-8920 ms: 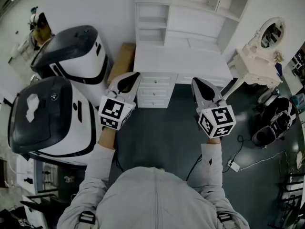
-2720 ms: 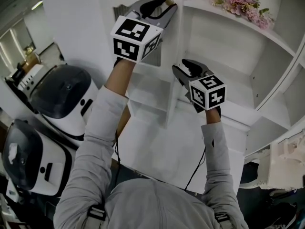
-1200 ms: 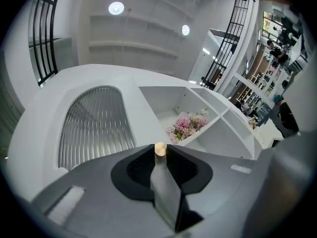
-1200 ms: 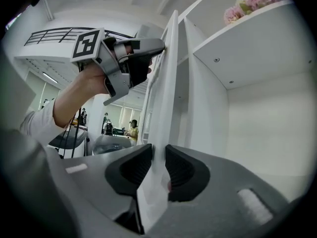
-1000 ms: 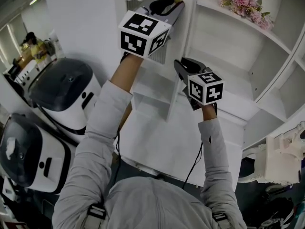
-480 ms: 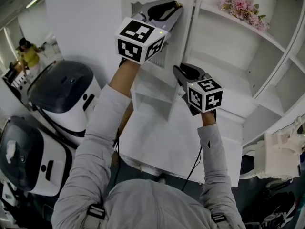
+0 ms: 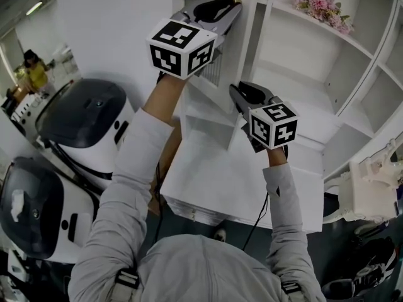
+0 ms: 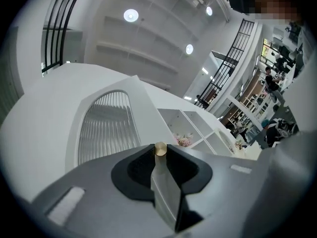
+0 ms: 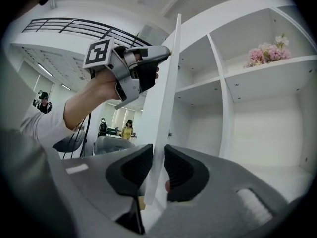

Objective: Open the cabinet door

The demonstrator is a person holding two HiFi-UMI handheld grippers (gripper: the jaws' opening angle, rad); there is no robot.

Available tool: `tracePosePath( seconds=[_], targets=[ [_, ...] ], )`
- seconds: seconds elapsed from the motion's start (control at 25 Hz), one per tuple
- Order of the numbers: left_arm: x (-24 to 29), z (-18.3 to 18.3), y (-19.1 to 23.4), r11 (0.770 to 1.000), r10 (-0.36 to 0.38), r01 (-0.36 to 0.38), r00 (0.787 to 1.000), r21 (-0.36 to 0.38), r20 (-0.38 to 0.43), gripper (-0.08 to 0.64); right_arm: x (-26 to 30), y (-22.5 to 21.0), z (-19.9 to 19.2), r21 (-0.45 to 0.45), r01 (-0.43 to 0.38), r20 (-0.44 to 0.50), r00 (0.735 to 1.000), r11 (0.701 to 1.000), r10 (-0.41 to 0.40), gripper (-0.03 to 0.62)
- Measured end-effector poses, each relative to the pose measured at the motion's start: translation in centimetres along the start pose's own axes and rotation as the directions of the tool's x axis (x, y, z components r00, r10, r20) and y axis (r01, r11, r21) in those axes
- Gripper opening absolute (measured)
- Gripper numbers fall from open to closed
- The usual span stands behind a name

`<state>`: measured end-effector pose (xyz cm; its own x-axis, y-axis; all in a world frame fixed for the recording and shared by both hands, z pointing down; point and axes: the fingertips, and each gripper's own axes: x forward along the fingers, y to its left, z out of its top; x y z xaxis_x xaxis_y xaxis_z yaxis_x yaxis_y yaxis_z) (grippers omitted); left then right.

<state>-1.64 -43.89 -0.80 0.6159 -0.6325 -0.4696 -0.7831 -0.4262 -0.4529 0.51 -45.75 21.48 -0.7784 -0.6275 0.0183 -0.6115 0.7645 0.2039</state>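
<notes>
Swinging wider off the shelves, the cabinet door is opening; left tongs gripping its knob, right tongs closing onto its edge.

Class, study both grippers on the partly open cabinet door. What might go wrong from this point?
1. The left gripper holds only the small gold knob at its jaw tips, so it may slip off as the cabinet door swings.
2. The right gripper has just been closing its jaws on that door's thin edge, which stands between them. If the two hands pull unevenly, the panel could twist or slide out of that pinch.
</notes>
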Motion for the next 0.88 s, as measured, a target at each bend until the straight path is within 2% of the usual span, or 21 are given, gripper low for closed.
tracePosePath(
  seconds=[0.36, 0.64, 0.88],
  targets=[
    [-3.8, 1.6, 1.5, 0.994, -0.054, 0.06, 0.996, -0.092, 0.071, 0.094, 0.2, 4.8, 0.9, 0.006, 0.05, -0.001, 0.999, 0.999, -0.05, 0.077],
    [-6.8, 2.7, 3.0, 0.994, -0.049, 0.057, 0.995, -0.097, 0.085, 0.104, 1.1, 8.2, 1.9, 0.104, 0.089, 0.07, 0.993, 0.991, -0.097, 0.075],
    [-9.6, 3.3, 4.9, 0.992, -0.033, 0.043, 0.995, -0.115, 0.09, 0.1, 2.7, 11.4, 2.6, 0.081, 0.101, 0.065, 0.992, 0.992, -0.106, 0.081]
  ],
)
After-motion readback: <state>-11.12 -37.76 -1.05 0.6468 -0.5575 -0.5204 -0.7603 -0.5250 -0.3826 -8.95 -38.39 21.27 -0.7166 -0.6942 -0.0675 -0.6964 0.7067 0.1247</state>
